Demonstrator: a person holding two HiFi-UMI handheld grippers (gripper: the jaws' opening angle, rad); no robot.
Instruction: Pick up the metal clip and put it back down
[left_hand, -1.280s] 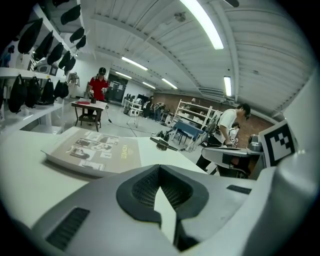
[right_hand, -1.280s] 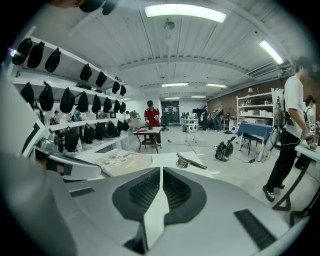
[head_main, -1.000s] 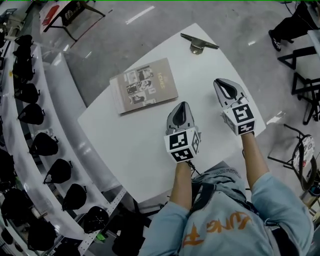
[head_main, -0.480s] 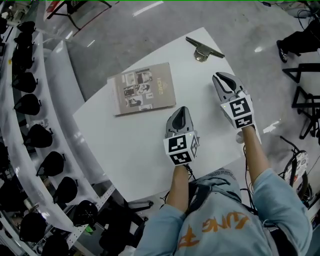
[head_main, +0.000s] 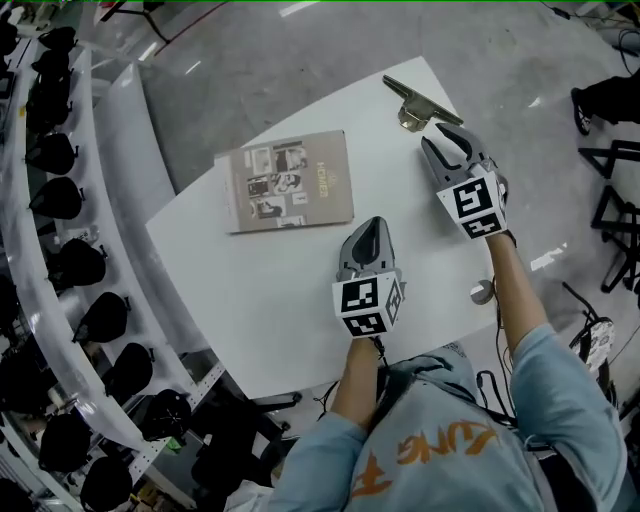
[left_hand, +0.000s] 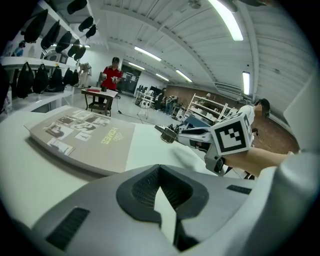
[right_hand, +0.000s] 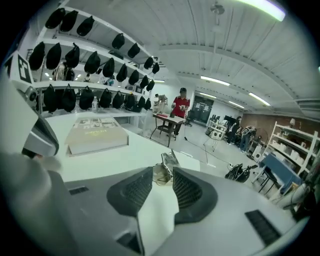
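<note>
Opening near the upper right corner of the counter (head_main: 250, 290), the right tongs (head_main: 440, 140) spread with the metal clip (head_main: 415, 100) lying just at their tips, not pinched. The left tongs (head_main: 368, 232) sit pressed together and empty at mid-frame, below the book (head_main: 288, 180).

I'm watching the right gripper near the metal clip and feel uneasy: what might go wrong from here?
The metal clip lies near the far corner of the table; a nudge from the right gripper, whose jaws are opening, might push it off. The clip sits only at the jaw tips, so closing now may pinch an edge and slip.
</note>
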